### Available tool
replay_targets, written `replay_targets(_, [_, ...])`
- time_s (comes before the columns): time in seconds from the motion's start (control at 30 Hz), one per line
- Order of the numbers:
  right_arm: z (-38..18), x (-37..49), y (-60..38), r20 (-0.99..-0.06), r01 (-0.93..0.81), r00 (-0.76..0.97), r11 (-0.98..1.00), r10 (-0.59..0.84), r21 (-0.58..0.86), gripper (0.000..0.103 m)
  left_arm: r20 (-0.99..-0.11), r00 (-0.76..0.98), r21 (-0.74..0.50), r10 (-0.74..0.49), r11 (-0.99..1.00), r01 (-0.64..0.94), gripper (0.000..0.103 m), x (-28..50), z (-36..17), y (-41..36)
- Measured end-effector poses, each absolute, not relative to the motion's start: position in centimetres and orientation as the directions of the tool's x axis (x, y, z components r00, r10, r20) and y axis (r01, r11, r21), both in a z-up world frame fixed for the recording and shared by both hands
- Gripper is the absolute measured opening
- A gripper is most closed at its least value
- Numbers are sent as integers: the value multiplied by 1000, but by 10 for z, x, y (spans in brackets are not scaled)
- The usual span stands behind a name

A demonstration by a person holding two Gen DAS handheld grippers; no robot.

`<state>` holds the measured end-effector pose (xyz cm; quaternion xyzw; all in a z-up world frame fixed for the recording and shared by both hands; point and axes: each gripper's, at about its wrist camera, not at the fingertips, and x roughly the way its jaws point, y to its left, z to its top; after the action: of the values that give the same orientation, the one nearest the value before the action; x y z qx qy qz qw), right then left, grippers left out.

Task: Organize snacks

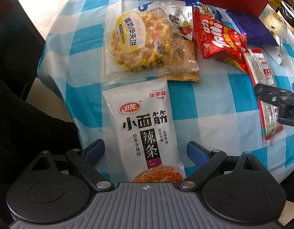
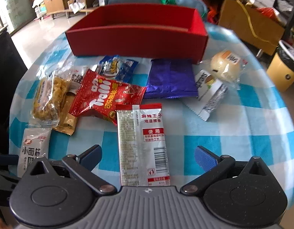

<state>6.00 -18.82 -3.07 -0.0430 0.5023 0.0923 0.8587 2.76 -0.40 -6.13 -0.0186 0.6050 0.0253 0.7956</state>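
My left gripper [image 1: 146,150] is open, its jaws on either side of a white spicy-strip packet [image 1: 142,129] lying on the checked cloth. My right gripper [image 2: 148,154] is open over a silver and red packet [image 2: 142,145]. Beyond lie a clear waffle-biscuit pack [image 1: 139,42], a red candy bag [image 2: 107,97], a purple packet [image 2: 170,79], a blue packet [image 2: 118,66] and a round bun in clear wrap [image 2: 226,65]. An open red box [image 2: 137,36] stands at the far side, empty as far as I can see.
A blue and white checked cloth [image 2: 232,143] covers the table. A white sachet [image 2: 210,93] lies right of the purple packet. A bin [image 2: 286,72] and cluttered shelves stand beyond the table. A dark chair [image 1: 11,43] is at the left.
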Motion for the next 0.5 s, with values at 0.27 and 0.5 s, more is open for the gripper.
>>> replay_targets(0.27, [-49, 73, -179, -899, -262, 415, 965, 139, 28, 99, -967, 254, -10, 12, 996, -85, 103, 28, -68, 1])
replay_targets(0.5, [-55, 78, -175, -900, -282, 415, 959, 136, 15, 100, -973, 228, -60, -31, 991, -123, 103, 32, -73, 14])
